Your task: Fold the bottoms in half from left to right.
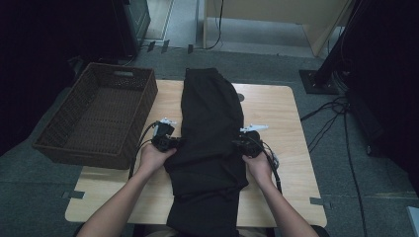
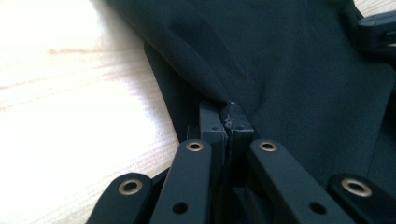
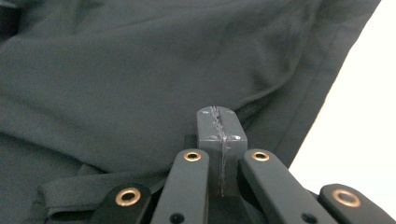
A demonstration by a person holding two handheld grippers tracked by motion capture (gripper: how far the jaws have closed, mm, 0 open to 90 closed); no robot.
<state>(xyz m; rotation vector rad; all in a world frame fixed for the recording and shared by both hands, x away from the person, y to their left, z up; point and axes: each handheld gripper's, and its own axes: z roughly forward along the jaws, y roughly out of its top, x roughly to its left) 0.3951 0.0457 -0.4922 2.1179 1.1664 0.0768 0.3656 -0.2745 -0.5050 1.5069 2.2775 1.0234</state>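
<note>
Both forearms enter from the near edge; left gripper (image 1: 174, 143) has its jaws pinched together on a fold at the left edge of the black trousers (image 1: 210, 128); right gripper (image 1: 238, 144) is likewise clamped on the right edge; garment lies mid-table (image 1: 276, 113), long axis running away from the person, near end overhanging; wicker basket (image 1: 99, 118) at left.

Black garment (image 1: 210, 143) bottom cut off by frame edge; dark surroundings unreadable
</note>
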